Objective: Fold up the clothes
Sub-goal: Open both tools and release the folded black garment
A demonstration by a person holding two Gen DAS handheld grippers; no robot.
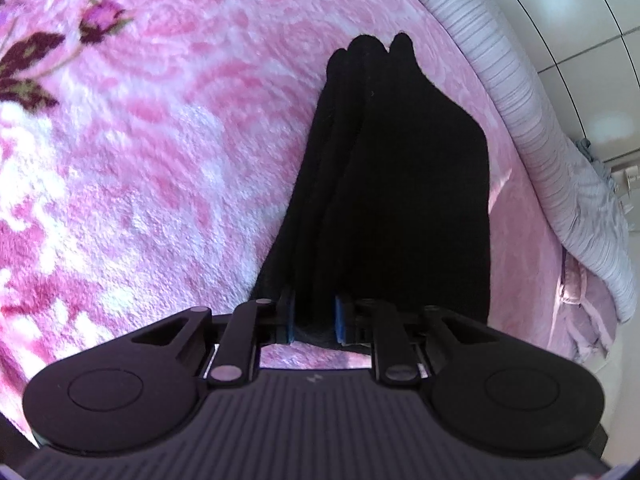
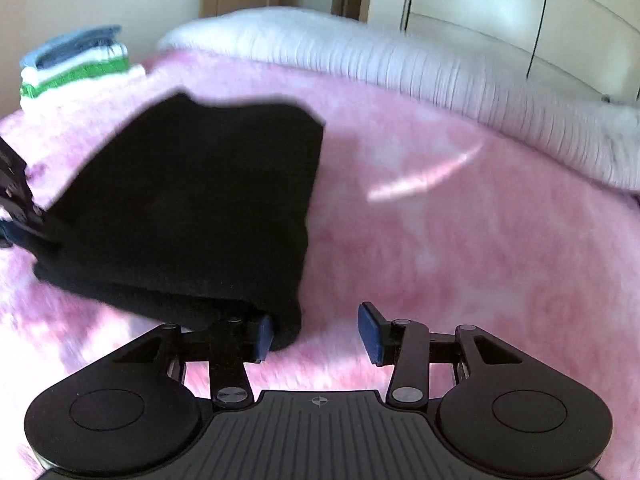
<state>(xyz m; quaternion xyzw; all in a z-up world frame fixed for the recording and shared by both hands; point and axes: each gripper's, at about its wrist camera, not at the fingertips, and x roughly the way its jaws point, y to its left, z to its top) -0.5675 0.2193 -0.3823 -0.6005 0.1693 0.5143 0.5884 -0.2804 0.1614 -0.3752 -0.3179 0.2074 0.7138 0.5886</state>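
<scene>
Left gripper pinches the near edge of the folded black garment, keeping its layers together over the pink blanket; right gripper stands wide apart, empty, at the bundle's right corner.

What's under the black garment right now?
The pink blanket shows all around the folded black garment, so it lies on that. The left tool grips its edge. Anything directly beneath is hidden.

no legible words or numbers, only small embossed marks on each gripper body, unreadable
</scene>
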